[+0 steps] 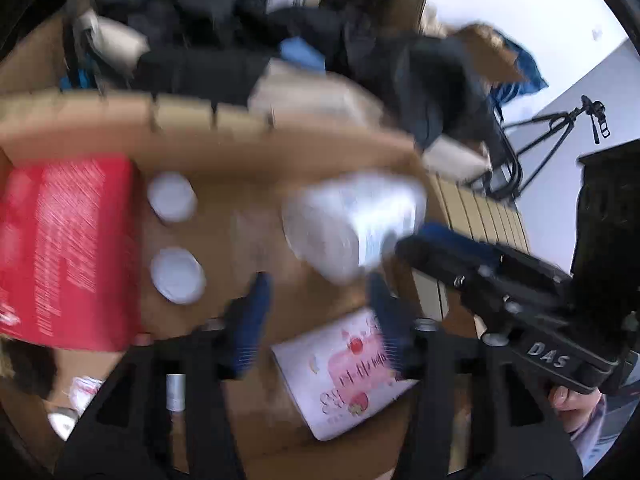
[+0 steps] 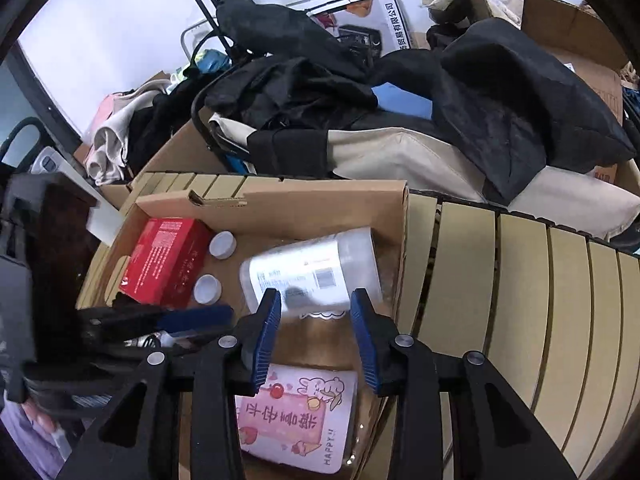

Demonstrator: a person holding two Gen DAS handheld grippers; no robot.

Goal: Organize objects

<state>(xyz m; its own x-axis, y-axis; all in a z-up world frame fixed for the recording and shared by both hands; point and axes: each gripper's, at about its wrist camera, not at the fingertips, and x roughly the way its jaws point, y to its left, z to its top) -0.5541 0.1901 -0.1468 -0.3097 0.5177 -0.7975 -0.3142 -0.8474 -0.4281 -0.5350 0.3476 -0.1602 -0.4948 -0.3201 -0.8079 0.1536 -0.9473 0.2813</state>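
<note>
Both grippers, left (image 1: 318, 316) and right (image 2: 314, 336), hang with fingers apart, gripping nothing, above an open cardboard box (image 2: 320, 204). Inside lie a clear plastic jar (image 2: 316, 270), red box (image 2: 164, 260), two white caps (image 2: 223, 245) and a pink card (image 2: 296, 420). Dark clothes (image 2: 500, 92) pile behind.

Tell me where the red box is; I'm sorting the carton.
In the right wrist view, the red box lies at the cardboard carton's left side, beside two white caps.

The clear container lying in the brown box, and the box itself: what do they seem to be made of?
The clear container with a white label looks like translucent plastic, smooth and slightly frosted. The brown open box looks like matte corrugated cardboard, with cut slots along its rim.
</note>
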